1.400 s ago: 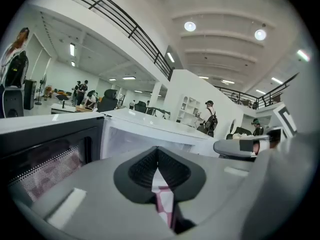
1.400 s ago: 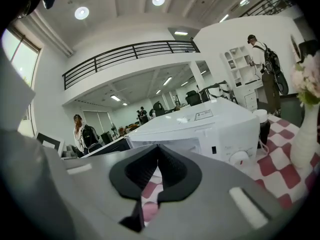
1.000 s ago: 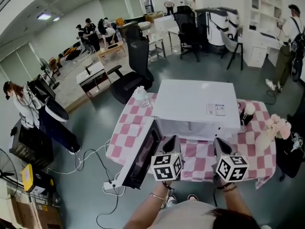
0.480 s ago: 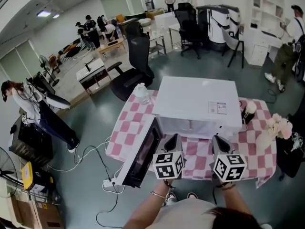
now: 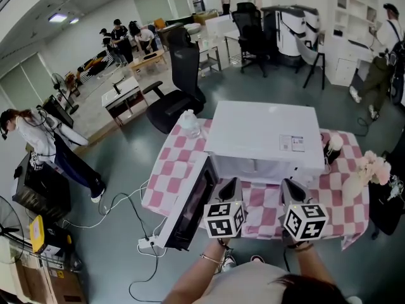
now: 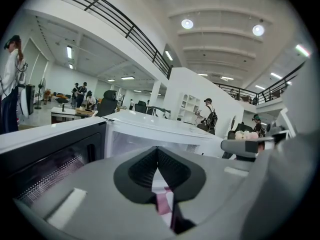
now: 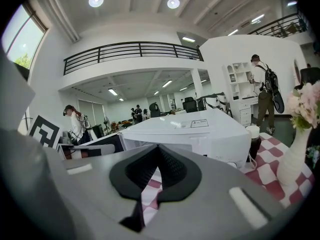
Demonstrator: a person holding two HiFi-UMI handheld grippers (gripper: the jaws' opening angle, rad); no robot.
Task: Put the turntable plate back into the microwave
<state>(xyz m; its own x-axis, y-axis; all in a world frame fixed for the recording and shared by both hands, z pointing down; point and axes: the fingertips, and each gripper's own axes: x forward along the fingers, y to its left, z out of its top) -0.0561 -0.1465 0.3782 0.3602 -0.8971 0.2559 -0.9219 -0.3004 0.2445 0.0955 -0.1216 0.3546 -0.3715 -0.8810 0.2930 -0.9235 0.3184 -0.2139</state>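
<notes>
White microwave (image 5: pixel 262 138) stands on the pink-checked surface (image 5: pixel 169 164), with its door (image 5: pixel 190 204) swung open to the left. The turntable plate can't be made out in any view. Left gripper (image 5: pixel 229 187) and right gripper (image 5: pixel 289 189) hover side by side just in front of the microwave's open front, pointing into it; left fingers (image 6: pixel 142 170) pressed together, right fingers (image 7: pixel 175 169) likewise, nothing between either pair.

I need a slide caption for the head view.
Left claw and right claw, both shut, face a white microwave with open door.
</notes>
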